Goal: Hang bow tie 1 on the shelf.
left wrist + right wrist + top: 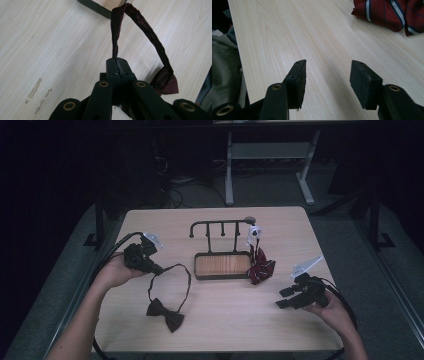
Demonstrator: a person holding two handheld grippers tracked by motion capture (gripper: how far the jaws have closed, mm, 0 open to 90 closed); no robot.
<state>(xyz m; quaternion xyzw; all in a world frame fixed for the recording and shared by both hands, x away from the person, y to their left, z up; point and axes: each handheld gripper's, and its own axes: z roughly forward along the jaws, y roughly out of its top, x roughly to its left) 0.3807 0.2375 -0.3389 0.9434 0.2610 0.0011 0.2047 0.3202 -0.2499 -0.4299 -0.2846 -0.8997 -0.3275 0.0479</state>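
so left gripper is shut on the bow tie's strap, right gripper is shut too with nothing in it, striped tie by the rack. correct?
Not quite: the right gripper is open, its jaws standing well apart over bare table, as the right gripper view shows. The rest holds: the left gripper is shut on the bow tie's strap, and the striped tie lies beside the rack.

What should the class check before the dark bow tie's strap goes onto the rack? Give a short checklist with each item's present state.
1. Left gripper shut on the bow tie strap: ok.
2. Strap forms an open loop: ok.
3. Bow lifted off the table: not ok, it lies on the wood.
4. Right gripper free to help: ok, jaws open, nothing between them.
5. Rack has a free peg: ok, the striped tie hangs only at its right end.
6. Strap's clasp fastened: cannot tell.
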